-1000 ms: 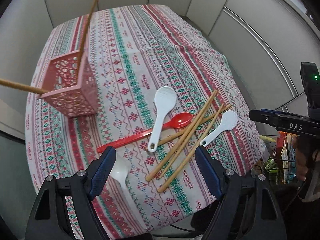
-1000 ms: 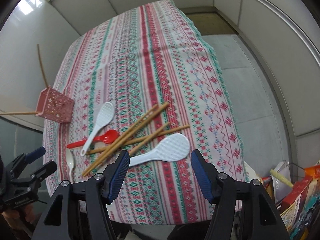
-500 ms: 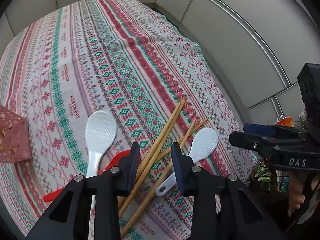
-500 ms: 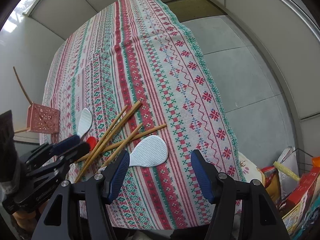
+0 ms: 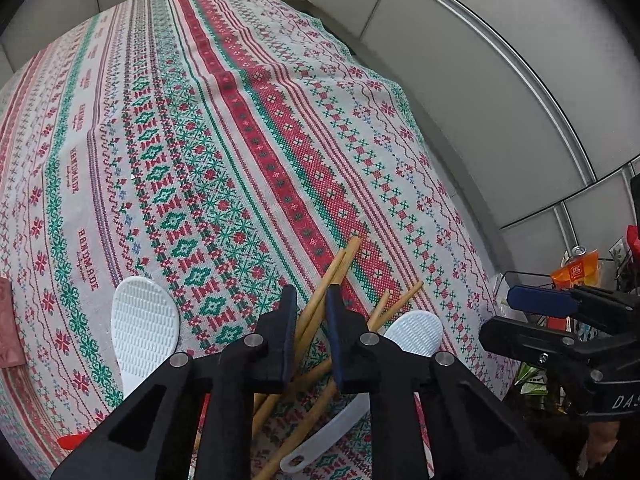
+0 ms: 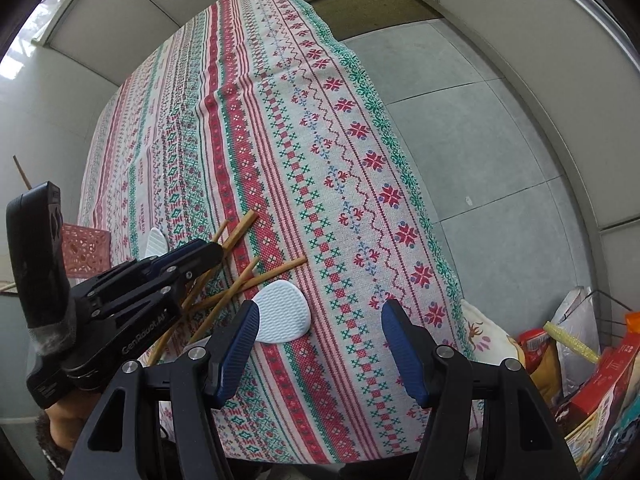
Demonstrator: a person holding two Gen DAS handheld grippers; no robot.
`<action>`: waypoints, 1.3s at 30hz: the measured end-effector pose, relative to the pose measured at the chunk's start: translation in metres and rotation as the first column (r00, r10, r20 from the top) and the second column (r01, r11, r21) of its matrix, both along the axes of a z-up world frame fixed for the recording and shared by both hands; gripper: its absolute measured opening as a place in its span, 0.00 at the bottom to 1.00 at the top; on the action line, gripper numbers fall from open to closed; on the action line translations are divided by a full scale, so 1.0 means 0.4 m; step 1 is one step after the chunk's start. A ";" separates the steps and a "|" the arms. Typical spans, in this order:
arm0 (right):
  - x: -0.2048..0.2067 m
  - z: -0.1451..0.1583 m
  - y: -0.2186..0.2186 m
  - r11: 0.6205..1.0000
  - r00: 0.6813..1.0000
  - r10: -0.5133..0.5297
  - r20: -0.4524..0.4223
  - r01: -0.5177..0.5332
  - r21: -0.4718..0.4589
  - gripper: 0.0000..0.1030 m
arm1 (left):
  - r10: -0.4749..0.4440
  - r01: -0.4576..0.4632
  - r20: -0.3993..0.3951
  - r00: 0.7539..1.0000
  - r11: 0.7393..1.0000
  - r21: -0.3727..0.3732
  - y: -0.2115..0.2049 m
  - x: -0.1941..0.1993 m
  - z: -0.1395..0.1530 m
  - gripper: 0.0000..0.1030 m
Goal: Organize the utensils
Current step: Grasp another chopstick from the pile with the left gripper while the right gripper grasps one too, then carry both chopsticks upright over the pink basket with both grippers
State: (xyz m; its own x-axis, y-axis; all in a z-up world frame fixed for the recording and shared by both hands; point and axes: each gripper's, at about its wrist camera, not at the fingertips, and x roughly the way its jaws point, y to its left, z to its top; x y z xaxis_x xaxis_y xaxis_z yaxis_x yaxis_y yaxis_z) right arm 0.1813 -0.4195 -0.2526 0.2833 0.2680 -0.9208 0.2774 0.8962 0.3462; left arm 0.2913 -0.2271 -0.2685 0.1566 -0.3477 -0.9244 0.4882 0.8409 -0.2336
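Left tongs [image 5: 311, 300] dropped from over the table and narrowed onto the top two chopsticks [image 5: 326, 280], so the pick is on; full clamp not confirmed. They point forward, low over the pile. Right tongs [image 6: 316, 344] wide open beside the white spoon [image 6: 280, 312]. Pink basket [image 6: 86, 250] far left.
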 end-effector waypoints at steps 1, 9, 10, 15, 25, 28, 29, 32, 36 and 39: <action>0.001 0.001 0.003 1.000 1.000 0.001 0.000 -0.001 0.002 0.63 | 0.005 -0.005 0.009 1.000 1.000 0.005 -0.001 0.001 0.002 0.14; 0.027 -0.002 0.037 0.999 1.000 0.004 -0.001 -0.004 0.044 0.63 | 0.009 -0.009 0.098 0.995 1.000 -0.001 0.030 0.002 0.061 0.07; 0.032 -0.002 0.043 0.999 1.000 0.000 0.002 0.000 0.051 0.63 | 0.012 -0.011 0.108 0.994 1.000 -0.005 0.038 0.001 0.073 0.07; 0.063 -0.009 0.065 0.996 1.000 -0.022 0.003 0.021 0.089 0.59 | 0.042 -0.039 0.155 0.987 0.999 -0.023 0.101 -0.013 0.141 0.05; 0.153 -0.014 0.130 0.987 0.999 -0.042 0.019 0.038 0.155 0.35 | 0.106 -0.093 0.205 0.973 0.993 -0.070 0.241 -0.075 0.251 0.05; 0.185 -0.019 0.163 0.991 0.999 -0.030 0.010 0.028 0.132 0.31 | 0.114 -0.096 0.220 0.969 0.991 -0.091 0.274 -0.095 0.278 0.05; 0.194 -0.022 0.172 0.992 1.000 -0.023 0.005 0.022 0.122 0.30 | 0.115 -0.096 0.228 0.967 0.991 -0.092 0.284 -0.104 0.286 0.05; 0.221 -0.030 0.203 0.998 1.000 -0.013 -0.008 0.014 0.054 0.28 | 0.116 -0.095 0.249 0.961 0.991 -0.092 0.313 -0.127 0.305 0.05; 0.241 -0.053 0.226 1.000 0.999 -0.028 -0.038 0.028 -0.001 0.23 | 0.119 -0.096 0.269 0.956 0.991 -0.098 0.352 -0.152 0.325 0.05; 0.249 -0.061 0.240 0.999 0.998 -0.038 -0.048 0.037 -0.019 0.21 | 0.124 -0.101 0.280 0.952 0.990 -0.096 0.384 -0.169 0.336 0.05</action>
State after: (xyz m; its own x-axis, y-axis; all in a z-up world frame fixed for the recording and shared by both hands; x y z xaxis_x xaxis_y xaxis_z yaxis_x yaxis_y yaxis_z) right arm 0.2808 -0.3234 -0.2770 0.2482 0.2413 -0.9382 0.3270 0.8908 0.3156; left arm 0.2237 -0.0733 -0.1341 0.4519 -0.3828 -0.8057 0.4472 0.8787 -0.1667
